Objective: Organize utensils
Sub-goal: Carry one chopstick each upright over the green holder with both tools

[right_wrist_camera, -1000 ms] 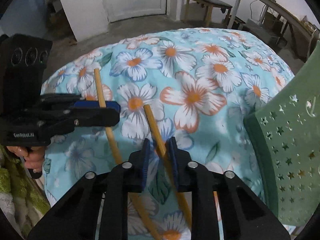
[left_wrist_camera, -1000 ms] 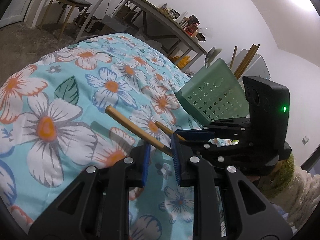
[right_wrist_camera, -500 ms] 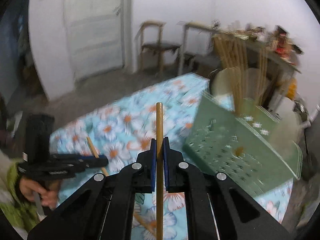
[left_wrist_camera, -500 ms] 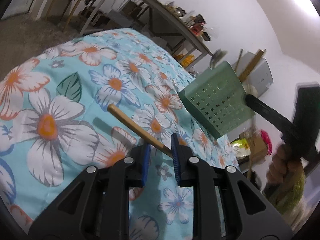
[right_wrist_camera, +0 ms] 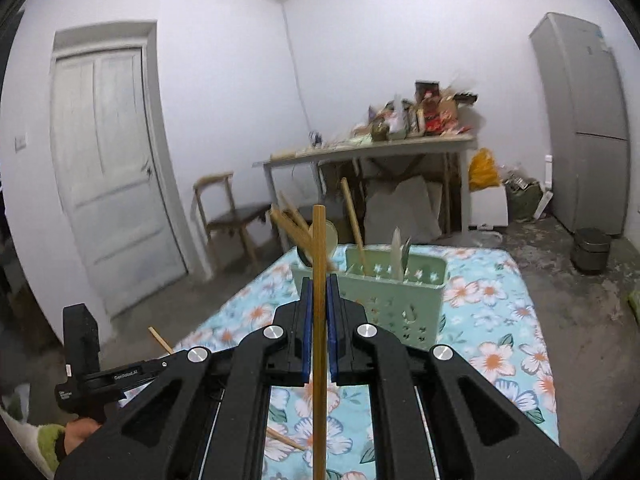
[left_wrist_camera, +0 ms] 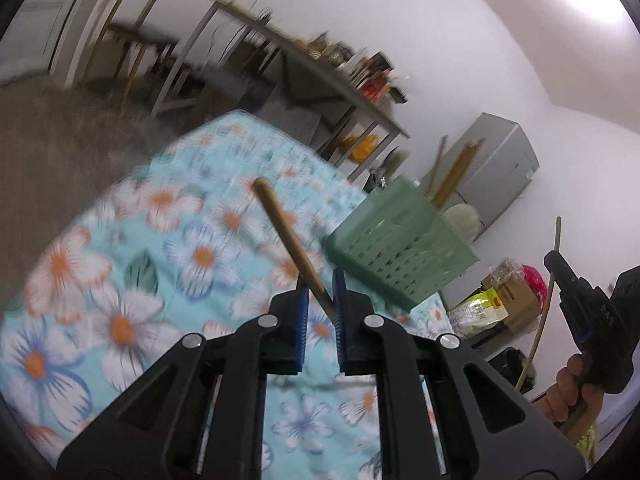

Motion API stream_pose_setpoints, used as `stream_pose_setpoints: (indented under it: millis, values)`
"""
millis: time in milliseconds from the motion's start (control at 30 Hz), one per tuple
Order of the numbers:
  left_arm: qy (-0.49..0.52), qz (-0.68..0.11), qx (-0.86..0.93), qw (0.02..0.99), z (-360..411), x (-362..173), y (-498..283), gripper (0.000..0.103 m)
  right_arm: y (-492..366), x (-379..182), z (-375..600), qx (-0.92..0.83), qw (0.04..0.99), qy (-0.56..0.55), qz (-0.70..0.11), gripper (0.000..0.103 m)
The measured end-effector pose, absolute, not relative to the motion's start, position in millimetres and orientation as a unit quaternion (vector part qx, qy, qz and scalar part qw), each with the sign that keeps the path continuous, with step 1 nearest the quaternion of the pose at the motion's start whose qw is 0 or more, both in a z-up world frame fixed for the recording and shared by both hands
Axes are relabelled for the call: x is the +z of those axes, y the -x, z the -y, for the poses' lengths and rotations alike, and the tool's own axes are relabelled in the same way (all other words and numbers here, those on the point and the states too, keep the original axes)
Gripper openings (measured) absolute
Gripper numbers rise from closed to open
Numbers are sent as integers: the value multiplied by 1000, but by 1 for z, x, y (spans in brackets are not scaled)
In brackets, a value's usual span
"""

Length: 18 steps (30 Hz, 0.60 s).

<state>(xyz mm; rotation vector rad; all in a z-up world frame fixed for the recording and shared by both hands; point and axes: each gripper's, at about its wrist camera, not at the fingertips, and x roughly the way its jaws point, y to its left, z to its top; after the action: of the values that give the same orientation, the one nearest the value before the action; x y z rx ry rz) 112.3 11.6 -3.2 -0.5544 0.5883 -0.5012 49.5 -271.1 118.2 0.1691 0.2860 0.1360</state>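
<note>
The left gripper (left_wrist_camera: 319, 280) has a thin round wooden chopstick (left_wrist_camera: 291, 240) between its blue-padded fingers (left_wrist_camera: 301, 322); the fingers are closing on it, the stick pressed against the right pad while a small gap shows at the left one. The chopstick slants up and to the left from the pads, its blunt far end raised above the turquoise cloth printed with white and orange flowers (left_wrist_camera: 120, 280), which covers the desk below.

The right gripper (right_wrist_camera: 319, 292) is clenched on a second wooden chopstick (right_wrist_camera: 319, 320), which stands upright between the blue pads, its top above the fingertips and its lower part running down past the gripper body. In the left wrist view this gripper (left_wrist_camera: 576, 280) shows at the right edge, held by a person's hand (left_wrist_camera: 576, 388), with its thin stick (left_wrist_camera: 546, 304) curving upright through it.

The pale green perforated plastic utensil basket (right_wrist_camera: 400, 292) with star-shaped holes stands on the flowered cloth (right_wrist_camera: 492, 320) beyond the right gripper's fingertips, at the far end of the desk. Its compartments already hold a bunch of wooden chopsticks (right_wrist_camera: 292, 220) on the left side, one more slanting stick (right_wrist_camera: 352, 216) and some pale utensils (right_wrist_camera: 398, 252) near the middle. In the left wrist view the basket (left_wrist_camera: 404, 248) lies to the right of the held chopstick.

The left gripper (right_wrist_camera: 96, 376) appears at the lower left of the right wrist view, with the end of its stick (right_wrist_camera: 160, 340) poking out beyond it.

A white panelled door (right_wrist_camera: 108, 168), a wooden chair (right_wrist_camera: 232, 216), a cluttered grey side table (right_wrist_camera: 368, 148) and a grey refrigerator (right_wrist_camera: 588, 120) stand along the far walls.
</note>
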Motion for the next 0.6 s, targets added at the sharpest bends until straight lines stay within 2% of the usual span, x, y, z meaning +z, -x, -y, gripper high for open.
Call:
stream_pose_setpoints:
  millis: [167, 600]
  values:
    - [233, -230, -259, 909, -5, 35, -100, 4, -39, 127, 277, 60, 986, -107, -114, 7]
    - [178, -105, -339, 918, 19, 141, -88, 4, -26, 129, 291, 48, 982, -159, -89, 7]
